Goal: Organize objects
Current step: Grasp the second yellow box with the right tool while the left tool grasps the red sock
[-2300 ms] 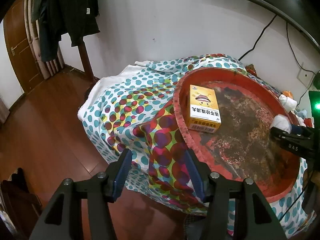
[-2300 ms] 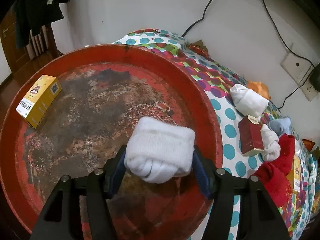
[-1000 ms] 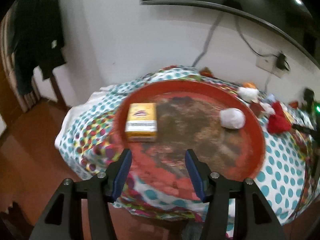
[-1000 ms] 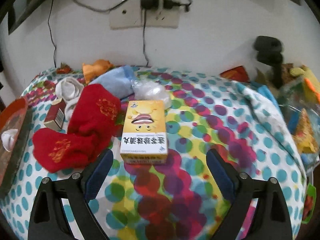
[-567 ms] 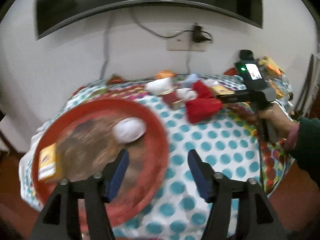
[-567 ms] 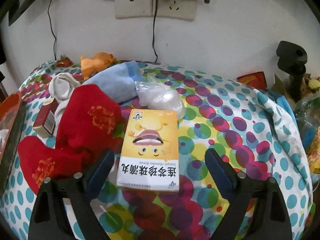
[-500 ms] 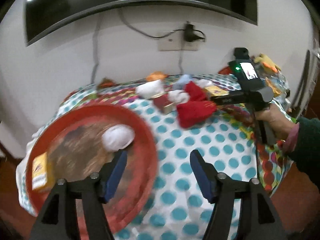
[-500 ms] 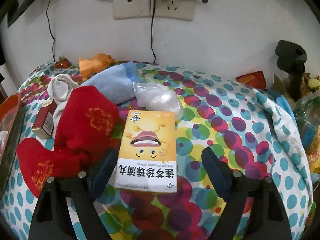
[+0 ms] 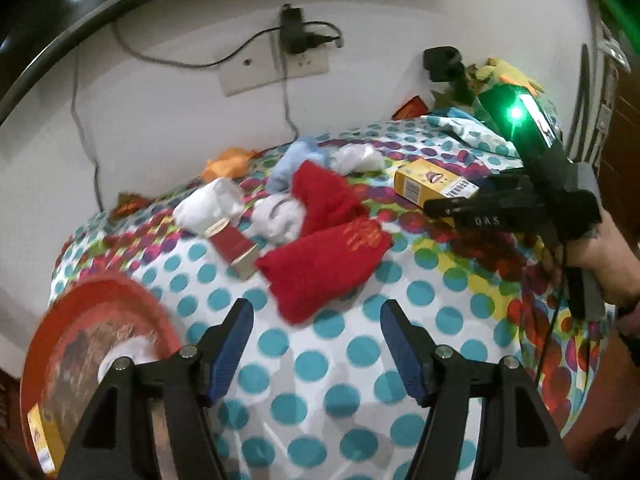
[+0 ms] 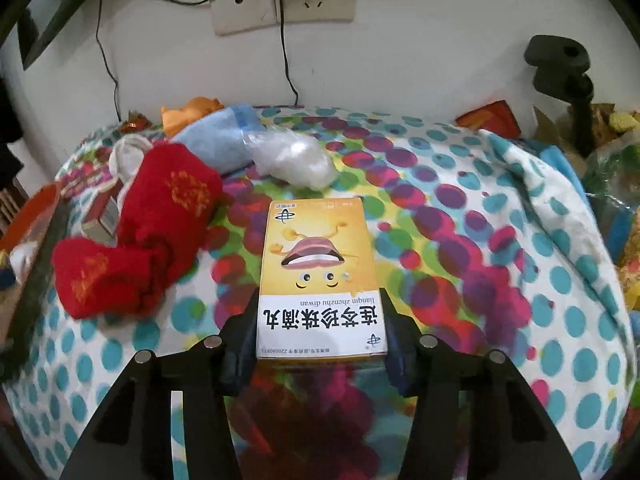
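A yellow medicine box (image 10: 318, 276) lies flat on the polka-dot cloth. My right gripper (image 10: 318, 316) has a finger against each side of the box's near end, closed on it. The left wrist view shows the same box (image 9: 434, 185) in front of the right gripper (image 9: 460, 210). My left gripper (image 9: 316, 332) is open and empty above the cloth, just short of the red socks (image 9: 328, 256). The red tray (image 9: 92, 292) at lower left holds a white sock roll (image 9: 128, 354) and another yellow box (image 9: 42, 432).
Red socks (image 10: 140, 236), a dark red box (image 10: 102, 216), a light blue sock (image 10: 218, 140), a clear plastic bag (image 10: 294, 158) and an orange toy (image 10: 192, 114) lie behind and left of the box. A wall socket with cables (image 10: 280, 4) is behind. Clutter sits at right (image 10: 600, 160).
My right gripper left the white sock roll in the tray, moved right, advanced over the yellow box and closed on its sides. My left gripper swung right from the tray toward the red socks.
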The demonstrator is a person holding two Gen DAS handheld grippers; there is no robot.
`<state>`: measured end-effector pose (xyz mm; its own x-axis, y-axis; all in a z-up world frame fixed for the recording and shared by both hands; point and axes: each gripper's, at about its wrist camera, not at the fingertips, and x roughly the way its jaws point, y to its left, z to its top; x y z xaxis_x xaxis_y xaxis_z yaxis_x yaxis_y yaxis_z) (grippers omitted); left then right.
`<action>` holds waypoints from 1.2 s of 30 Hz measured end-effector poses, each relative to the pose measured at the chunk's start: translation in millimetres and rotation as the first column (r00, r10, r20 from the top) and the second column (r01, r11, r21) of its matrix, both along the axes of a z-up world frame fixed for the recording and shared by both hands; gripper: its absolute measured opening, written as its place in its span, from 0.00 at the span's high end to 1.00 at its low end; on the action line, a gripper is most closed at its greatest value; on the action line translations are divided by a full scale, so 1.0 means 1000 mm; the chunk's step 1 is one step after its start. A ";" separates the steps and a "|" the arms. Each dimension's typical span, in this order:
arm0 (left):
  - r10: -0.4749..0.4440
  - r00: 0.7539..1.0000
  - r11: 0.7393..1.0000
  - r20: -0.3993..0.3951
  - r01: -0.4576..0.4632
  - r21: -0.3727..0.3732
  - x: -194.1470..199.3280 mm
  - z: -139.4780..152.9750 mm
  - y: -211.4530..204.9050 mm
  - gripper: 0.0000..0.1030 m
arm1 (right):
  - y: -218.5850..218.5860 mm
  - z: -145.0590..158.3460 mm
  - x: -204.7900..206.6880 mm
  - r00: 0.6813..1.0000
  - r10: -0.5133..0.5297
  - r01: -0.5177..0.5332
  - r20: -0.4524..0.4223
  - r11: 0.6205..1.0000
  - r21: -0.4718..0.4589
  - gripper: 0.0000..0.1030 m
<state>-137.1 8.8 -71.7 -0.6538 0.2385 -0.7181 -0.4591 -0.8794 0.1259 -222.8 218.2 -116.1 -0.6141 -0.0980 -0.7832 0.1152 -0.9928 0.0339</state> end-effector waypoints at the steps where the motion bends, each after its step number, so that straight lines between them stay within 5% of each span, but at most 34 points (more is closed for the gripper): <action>1: -0.023 1.000 0.999 -0.010 0.023 -0.023 -0.002 -0.001 0.007 0.34 | 0.002 0.000 0.001 1.000 -0.003 0.003 -0.001 1.000 -0.012 0.52; 7: -0.144 0.988 0.965 -0.063 0.126 -0.230 -0.015 -0.010 0.042 0.34 | -0.009 -0.002 0.001 1.000 0.007 -0.007 0.001 0.998 0.060 0.50; 16: -0.168 0.986 0.923 0.000 0.157 -0.353 -0.055 -0.036 0.064 0.34 | -0.007 -0.002 -0.001 1.000 0.011 -0.011 0.005 0.999 0.040 0.48; 22: -0.062 0.997 0.966 0.046 0.071 -0.250 -0.076 -0.044 0.052 0.34 | -0.010 -0.003 -0.003 1.000 0.022 -0.022 0.009 0.999 0.046 0.43; 25: -0.029 0.998 0.981 0.056 0.040 -0.189 -0.074 -0.044 0.045 0.54 | -0.013 -0.004 -0.003 1.000 0.029 -0.030 0.011 0.998 0.046 0.39; 36: 0.098 0.994 0.992 0.043 -0.094 -0.087 -0.046 -0.033 0.032 0.64 | -0.012 -0.004 -0.003 1.000 0.029 -0.029 0.011 0.998 0.047 0.39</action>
<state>-182.7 40.8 -104.4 -0.6357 0.1132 -0.7636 -0.3805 -0.9066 0.1823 -225.9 205.8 -119.8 -0.6031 -0.0783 -0.7938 0.1438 -0.9895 -0.0116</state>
